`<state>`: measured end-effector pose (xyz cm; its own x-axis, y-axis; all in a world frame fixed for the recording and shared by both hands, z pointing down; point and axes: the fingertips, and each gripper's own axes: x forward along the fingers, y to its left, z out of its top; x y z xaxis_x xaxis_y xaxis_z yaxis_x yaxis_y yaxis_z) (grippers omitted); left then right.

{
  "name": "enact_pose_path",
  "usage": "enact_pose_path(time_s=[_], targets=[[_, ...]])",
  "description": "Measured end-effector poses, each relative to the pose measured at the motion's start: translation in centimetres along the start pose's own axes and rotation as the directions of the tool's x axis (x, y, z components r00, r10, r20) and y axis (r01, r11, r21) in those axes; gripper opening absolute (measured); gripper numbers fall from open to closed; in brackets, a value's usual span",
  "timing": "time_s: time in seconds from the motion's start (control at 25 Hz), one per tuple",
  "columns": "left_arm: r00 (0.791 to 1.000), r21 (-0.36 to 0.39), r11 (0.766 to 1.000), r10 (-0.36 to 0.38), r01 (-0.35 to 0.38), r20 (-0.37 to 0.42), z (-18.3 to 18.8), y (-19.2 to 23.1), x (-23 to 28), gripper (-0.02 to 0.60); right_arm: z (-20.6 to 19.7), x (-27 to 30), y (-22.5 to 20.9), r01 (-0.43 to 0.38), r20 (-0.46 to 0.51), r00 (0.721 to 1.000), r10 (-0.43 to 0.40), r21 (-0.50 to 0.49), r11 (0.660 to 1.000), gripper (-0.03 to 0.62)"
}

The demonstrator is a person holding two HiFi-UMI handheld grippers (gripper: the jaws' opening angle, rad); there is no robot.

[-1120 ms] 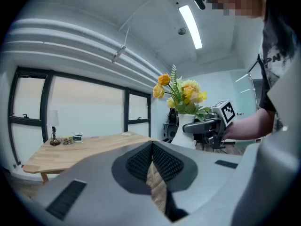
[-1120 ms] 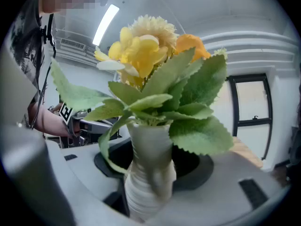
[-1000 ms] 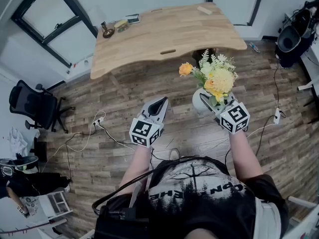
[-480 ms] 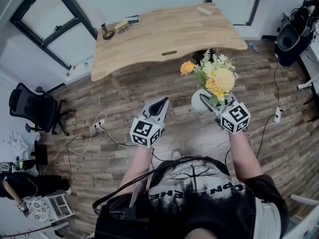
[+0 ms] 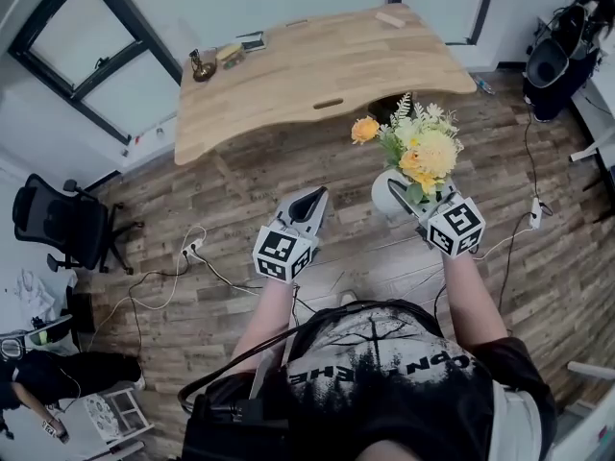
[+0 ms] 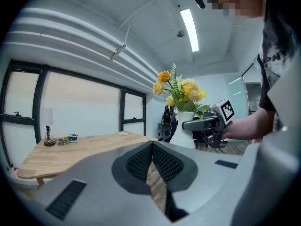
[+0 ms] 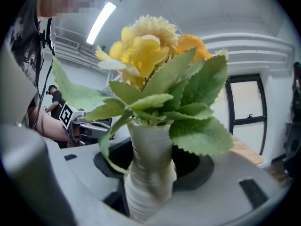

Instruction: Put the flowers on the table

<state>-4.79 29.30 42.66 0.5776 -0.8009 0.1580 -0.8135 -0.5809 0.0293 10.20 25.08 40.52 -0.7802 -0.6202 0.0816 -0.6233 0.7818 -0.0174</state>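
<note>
Two grippers, one load. Right gripper (image 5: 404,200) has its fingers clamped on the white ribbed vase (image 7: 149,173) of yellow and orange flowers (image 5: 421,147). The vase is upright over the wood-plank floor (image 5: 240,185), short of the light wooden tabletop (image 5: 317,65). Left gripper (image 5: 309,200) has its fingers together with nothing in them. Bouquet looks top-heavy, so carry it level with no roll. Aim for the bare middle, clear of the small clutter (image 5: 219,56) at the far-left corner. Set the base flat before letting go.

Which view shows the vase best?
The right gripper view: the vase sits close up and central, held between the jaws. The head view shows only its white side under the flowers; the left gripper view shows it small, far off.
</note>
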Motion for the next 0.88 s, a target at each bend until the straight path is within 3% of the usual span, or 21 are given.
enact_pose_path(time_s=[0.16,0.48,0.88], targets=[[0.999,-0.009,0.999,-0.037,0.037,-0.01,-0.4,2.7,0.5,0.014,0.1,2.2,0.0,0.037,-0.014,0.999,-0.037,-0.001,0.999,0.253],[0.997,-0.018,0.997,-0.075,0.075,-0.001,-1.6,3.5,0.3,0.014,-0.8,1.9,0.6,0.09,-0.02,0.996,-0.09,-0.01,0.996,0.253],[0.998,-0.032,0.998,-0.06,0.059,-0.022,-2.0,6.3,4.4,0.014,-1.6,5.2,-3.2,0.074,-0.03,0.997,-0.074,0.005,0.997,0.255]])
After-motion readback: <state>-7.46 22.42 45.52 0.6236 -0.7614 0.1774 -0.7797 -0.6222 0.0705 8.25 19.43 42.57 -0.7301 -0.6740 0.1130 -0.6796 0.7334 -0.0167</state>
